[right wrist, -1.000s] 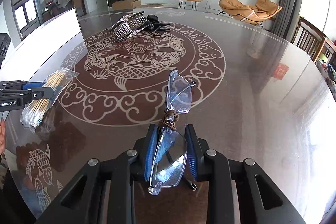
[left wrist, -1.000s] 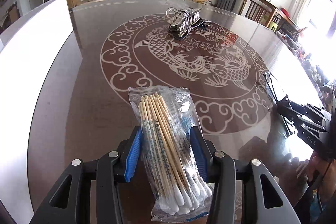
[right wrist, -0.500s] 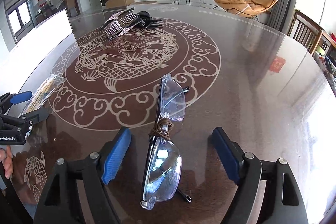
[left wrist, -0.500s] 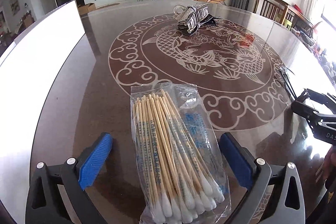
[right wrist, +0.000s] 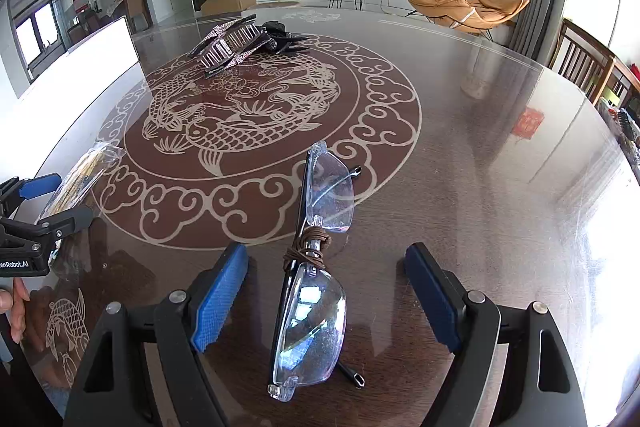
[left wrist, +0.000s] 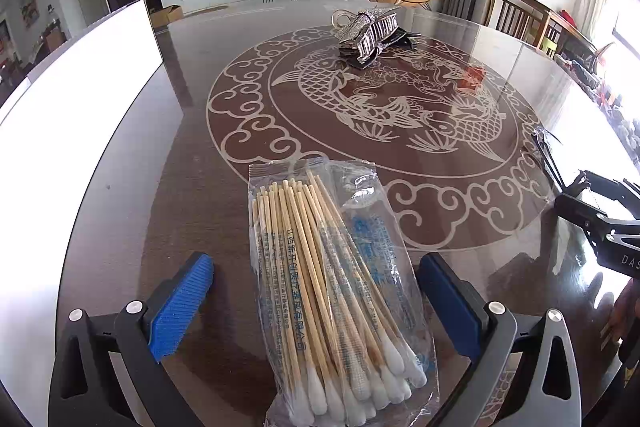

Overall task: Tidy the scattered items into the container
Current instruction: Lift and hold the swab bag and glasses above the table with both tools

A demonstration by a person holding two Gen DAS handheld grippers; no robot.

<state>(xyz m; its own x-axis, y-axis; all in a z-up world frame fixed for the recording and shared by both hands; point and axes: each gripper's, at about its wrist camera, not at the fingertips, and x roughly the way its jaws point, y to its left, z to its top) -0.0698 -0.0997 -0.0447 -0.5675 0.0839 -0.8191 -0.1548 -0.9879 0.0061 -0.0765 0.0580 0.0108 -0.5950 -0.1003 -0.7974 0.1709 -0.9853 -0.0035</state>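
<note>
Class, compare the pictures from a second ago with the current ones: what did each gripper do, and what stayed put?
Both let go. The left gripper opened off the bag of cotton swabs; the right gripper opened off the glasses. Both items lie on the table between the spread fingers. The pile of hair clips stayed where it was.

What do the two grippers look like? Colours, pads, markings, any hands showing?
Both are matte black angular frames with triangular cutouts and silver screw heads. The left gripper and right gripper each carry ribbed blue pads on their fingers. White lettering, partly cut off, marks their sides. A bare hand shows behind the left one. No cables visible.
</note>
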